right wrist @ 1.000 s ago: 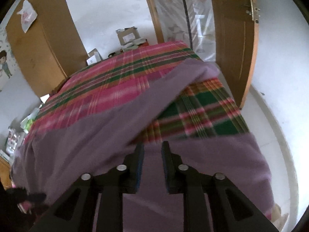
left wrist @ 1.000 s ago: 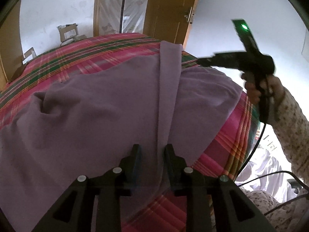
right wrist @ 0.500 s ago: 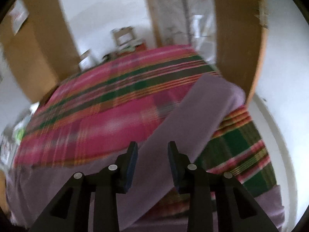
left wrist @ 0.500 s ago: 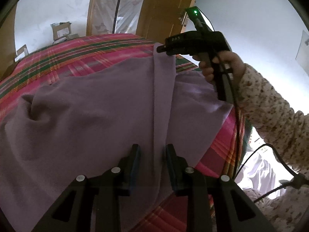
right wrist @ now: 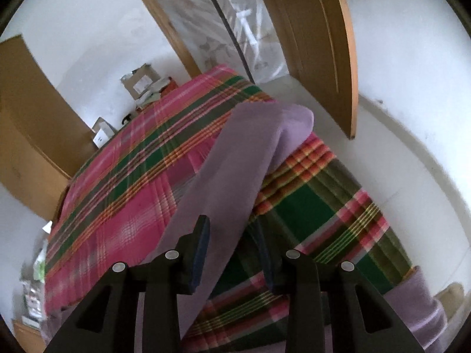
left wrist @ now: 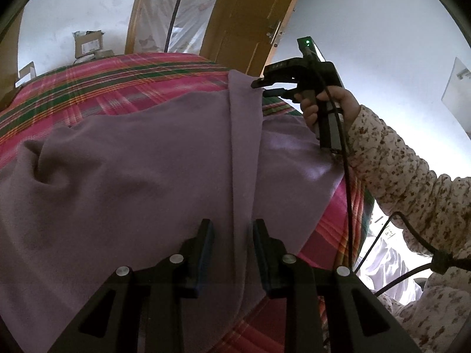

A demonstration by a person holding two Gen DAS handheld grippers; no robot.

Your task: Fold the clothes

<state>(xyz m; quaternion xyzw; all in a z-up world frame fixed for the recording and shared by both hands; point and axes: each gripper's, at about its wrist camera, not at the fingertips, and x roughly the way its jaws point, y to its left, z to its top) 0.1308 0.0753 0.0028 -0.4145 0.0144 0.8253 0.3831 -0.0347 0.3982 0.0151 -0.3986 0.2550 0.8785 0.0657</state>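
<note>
A mauve garment (left wrist: 123,161) lies spread on a plaid bed (left wrist: 103,82), its long sleeve (left wrist: 244,135) stretched along the bed toward the door (left wrist: 244,14). The left gripper (left wrist: 232,229) stands released, its 2 fingers astride the sleeve's near end. The right gripper (right wrist: 232,226), held by a hand (left wrist: 329,106), is parted over the sleeve without pinching it.

Plaid bedspread (left wrist: 123,88), wooden door (right wrist: 312,44), boxes (right wrist: 139,81)

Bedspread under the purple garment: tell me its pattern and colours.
The bedspread is plaid: pink, with green and orange-yellow stripes. Right wrist view shows it best.
</note>
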